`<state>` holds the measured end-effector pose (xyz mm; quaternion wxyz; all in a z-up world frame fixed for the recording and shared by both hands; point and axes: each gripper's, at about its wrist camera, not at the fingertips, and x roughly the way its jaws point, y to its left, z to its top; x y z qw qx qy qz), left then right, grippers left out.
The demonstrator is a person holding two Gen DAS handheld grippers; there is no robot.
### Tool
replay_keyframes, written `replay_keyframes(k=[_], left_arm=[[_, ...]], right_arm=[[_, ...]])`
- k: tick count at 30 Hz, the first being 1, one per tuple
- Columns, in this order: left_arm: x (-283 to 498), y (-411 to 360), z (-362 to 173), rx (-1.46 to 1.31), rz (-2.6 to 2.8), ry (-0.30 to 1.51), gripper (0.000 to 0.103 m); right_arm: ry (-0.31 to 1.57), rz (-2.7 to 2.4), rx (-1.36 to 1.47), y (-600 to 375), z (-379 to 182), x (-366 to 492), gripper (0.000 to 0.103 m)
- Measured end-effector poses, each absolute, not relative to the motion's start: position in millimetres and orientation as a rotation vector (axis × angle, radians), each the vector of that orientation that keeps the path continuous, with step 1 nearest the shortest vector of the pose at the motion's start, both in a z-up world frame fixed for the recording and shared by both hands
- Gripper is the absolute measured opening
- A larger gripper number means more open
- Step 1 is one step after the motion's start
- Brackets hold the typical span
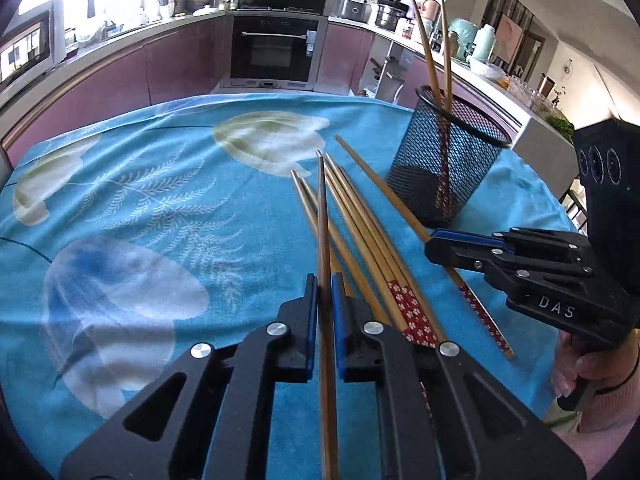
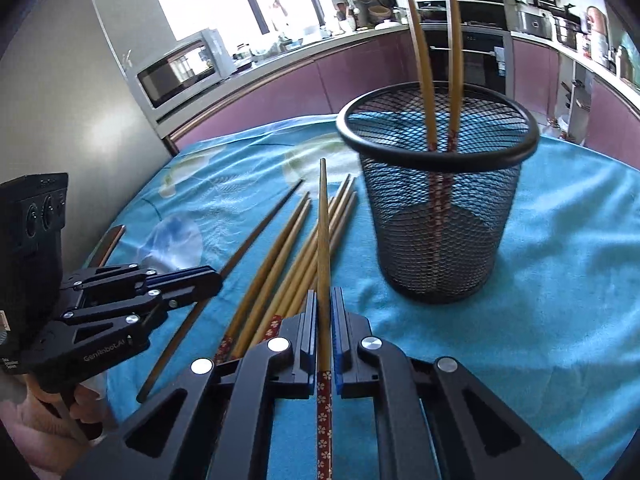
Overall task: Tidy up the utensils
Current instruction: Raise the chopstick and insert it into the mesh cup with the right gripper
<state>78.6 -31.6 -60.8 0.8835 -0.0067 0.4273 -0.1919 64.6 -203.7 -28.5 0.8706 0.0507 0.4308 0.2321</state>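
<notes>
Left tool [image 1: 325,296] is pinched on a dark chopstick [image 1: 322,216]; right tool [image 2: 324,312] is pinched on a floral-ended chopstick [image 2: 323,240]. Loose chopsticks [image 1: 360,232] are seen on the counter [image 1: 160,200] beside the mesh holder [image 2: 438,216]. Sticks are judged light, stiff, slippery; mid-shaft grips are advised.

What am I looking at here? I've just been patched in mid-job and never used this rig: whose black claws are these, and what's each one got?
No robot: a person holds a two-finger tool in each hand, with a fisheye camera on each looking along its fingers. The left view shows the left tool shut on a dark chopstick; the right tool enters from the side. The right view shows the right tool shut on a chopstick with a red patterned end. Loose chopsticks lie on the blue tablecloth. The black mesh cup already holds two.
</notes>
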Motion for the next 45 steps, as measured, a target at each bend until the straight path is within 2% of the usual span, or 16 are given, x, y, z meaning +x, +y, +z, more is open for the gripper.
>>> replay_keyframes(k=[14, 22, 45], left_arm=[[92.0, -33.1, -77.7, 0.016, -0.424, 0.944, 0.011], [92.9, -31.6, -70.0, -0.006, -0.423, 0.931, 0.008], [61.6, -27.3, 71.5, -0.09, -0.622, 0.618, 0.008]], right_arm=[[0.948, 0.473, 0.019, -192.1, -41.6, 75.5, 0.008], [0.899, 0.502, 0.057, -203.1, -29.5, 69.3, 0.006], [0.579, 0.522, 0.145, -265.1, 78.0, 48.2, 0.006]])
